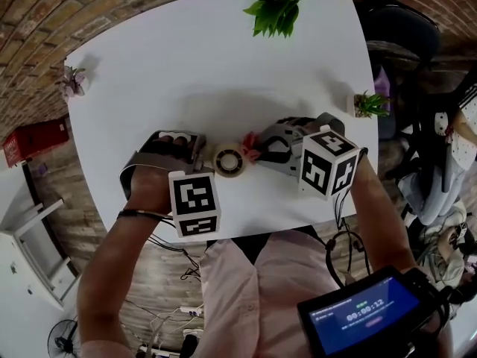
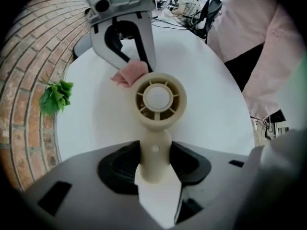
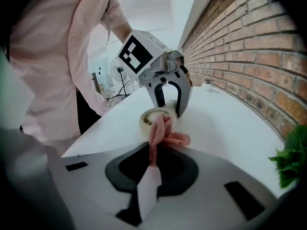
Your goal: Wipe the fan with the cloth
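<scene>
table [image 1: 186,66] far half: open | blocking: fan [image 1: 229,161], leafy plant [image 1: 276,6], small plant [image 1: 370,104]

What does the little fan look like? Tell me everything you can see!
The fan is small, cream and plastic-looking: a round ring head with a pale hub and short spokes, plus a stubby handle. It lies face up on the white table. The left gripper is clamped on its handle, and the pink cloth, held by the right gripper, touches the head's rim.
</scene>
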A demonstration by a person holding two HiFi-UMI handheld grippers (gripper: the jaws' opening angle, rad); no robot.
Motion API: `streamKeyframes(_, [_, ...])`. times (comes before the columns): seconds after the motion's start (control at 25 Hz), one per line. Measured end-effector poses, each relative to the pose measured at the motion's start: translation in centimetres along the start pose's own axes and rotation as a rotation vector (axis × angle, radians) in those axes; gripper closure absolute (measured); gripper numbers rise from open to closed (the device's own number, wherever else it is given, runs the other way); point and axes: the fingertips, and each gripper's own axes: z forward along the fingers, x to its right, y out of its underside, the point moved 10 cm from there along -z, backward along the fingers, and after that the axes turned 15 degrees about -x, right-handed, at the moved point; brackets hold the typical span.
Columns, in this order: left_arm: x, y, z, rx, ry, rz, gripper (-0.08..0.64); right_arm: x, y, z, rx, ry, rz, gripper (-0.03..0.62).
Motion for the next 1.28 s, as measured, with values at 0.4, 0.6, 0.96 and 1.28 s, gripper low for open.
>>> streamKeyframes(0.4, [-0.8, 1.0, 0.7, -0.017, 0.095, -0.306, 0.365, -3.6, -0.8, 1.6, 0.115, 0.006, 0.206, 0.552])
streamKeyframes(0.6, [0.4, 2.1, 0.7, 0.030, 0.106, -0.515, 0.358, -5.6, -1.6, 0.4, 0.198, 0.027, 0.319, 0.551])
streamKeyframes(0.96, [5.0, 4.0, 0.2, 0.174, 0.404, -0.761, 0.222, -8.7, 1.0, -3.6, 0.185, 0.065, 0.438, 0.549])
streamKeyframes(1.28, [4.1, -4.5, -2.0, 0.304, 0.432, -0.694, 0.195, -11.3, 4.2, -6.3, 0.203, 0.103, 0.558, 0.549])
